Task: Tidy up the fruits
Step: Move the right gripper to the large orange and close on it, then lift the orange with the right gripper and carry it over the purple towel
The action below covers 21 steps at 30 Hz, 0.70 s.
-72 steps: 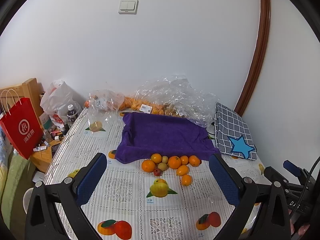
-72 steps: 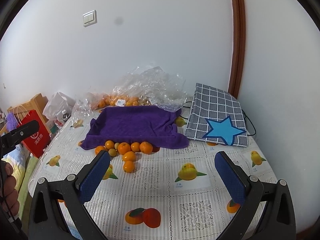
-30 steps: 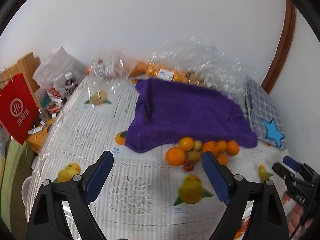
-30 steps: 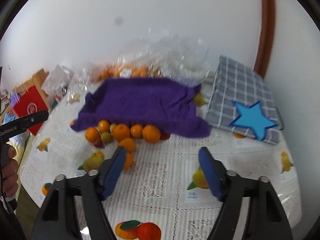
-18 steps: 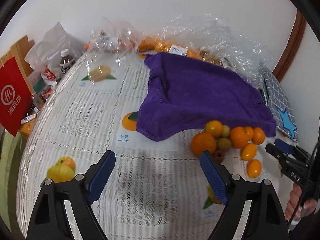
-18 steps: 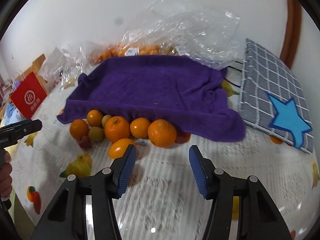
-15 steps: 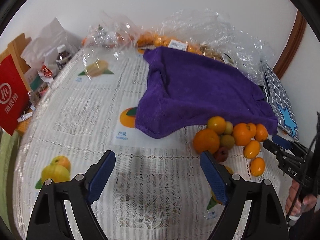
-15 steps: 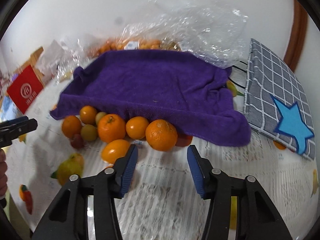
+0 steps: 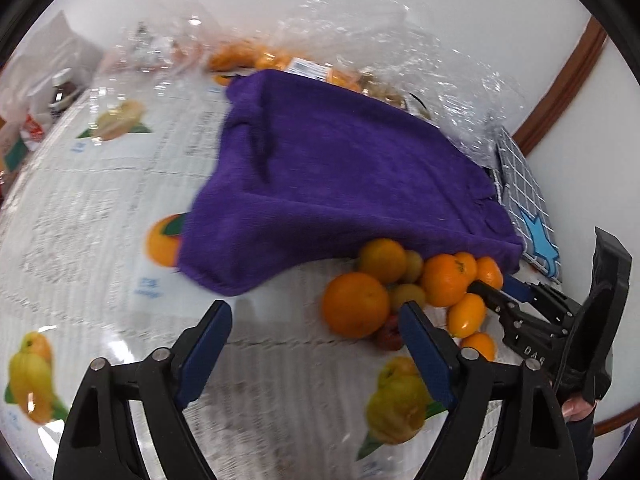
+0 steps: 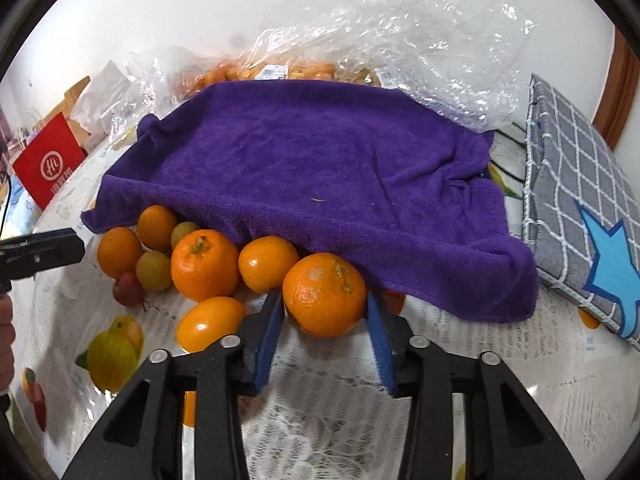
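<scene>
Several oranges and smaller fruits lie in a cluster (image 10: 192, 264) at the front edge of a purple towel (image 10: 320, 168) spread over the table. My right gripper (image 10: 324, 306) has its jaws closing, and its blue pads (image 10: 272, 320) touch both sides of the rightmost orange (image 10: 324, 300), which rests on the tablecloth. In the left wrist view the same cluster (image 9: 400, 292) sits right of centre by the towel (image 9: 340, 180). My left gripper (image 9: 316, 312) hovers low in front of it, jaws wide and closing slowly, nothing between them. A big orange (image 9: 356, 304) lies just beyond its right finger.
A grey checked cushion with a blue star (image 10: 580, 184) lies right of the towel. Clear plastic bags (image 10: 400, 32) holding more fruit are piled against the back wall. A red paper bag (image 10: 48, 164) stands off the left table edge. The tablecloth (image 10: 460, 352) has printed fruit pictures.
Both grippers have dropped lower and come in close to the fruit cluster. The right jaws have narrowed from wide to around the rightmost orange. The left jaws narrowed slightly.
</scene>
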{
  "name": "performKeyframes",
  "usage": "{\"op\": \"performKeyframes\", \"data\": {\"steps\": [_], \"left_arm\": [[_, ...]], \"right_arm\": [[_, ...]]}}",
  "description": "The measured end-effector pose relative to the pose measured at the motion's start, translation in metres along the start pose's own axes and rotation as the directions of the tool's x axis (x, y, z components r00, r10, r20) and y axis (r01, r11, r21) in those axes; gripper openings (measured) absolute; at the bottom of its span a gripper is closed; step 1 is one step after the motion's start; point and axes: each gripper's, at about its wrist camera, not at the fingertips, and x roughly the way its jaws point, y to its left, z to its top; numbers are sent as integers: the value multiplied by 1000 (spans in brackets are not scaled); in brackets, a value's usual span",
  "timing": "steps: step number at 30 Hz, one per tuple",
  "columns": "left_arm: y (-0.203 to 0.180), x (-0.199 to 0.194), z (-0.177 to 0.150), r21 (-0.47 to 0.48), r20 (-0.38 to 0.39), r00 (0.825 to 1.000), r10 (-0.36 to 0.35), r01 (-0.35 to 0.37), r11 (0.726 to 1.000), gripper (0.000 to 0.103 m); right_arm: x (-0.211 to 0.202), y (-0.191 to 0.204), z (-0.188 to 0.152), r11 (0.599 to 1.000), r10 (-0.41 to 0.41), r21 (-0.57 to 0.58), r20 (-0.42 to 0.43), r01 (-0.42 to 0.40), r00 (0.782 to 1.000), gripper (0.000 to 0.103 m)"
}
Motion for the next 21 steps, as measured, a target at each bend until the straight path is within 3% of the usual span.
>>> {"op": "performKeyframes", "data": {"steps": [6, 12, 21], "left_arm": [[-12, 19, 4, -5, -27, 999, -18, 18, 1000, 68], [-18, 25, 5, -3, -41, 998, -46, 45, 999, 40], [-15, 14, 3, -7, -39, 998, -39, 39, 999, 38]], "right_arm": [[-11, -13, -11, 999, 23, 44, -2, -23, 1000, 41], [-24, -25, -27, 996, 16, 86, 3, -17, 1000, 41], [-34, -34, -37, 990, 14, 140, 14, -16, 1000, 40]]}}
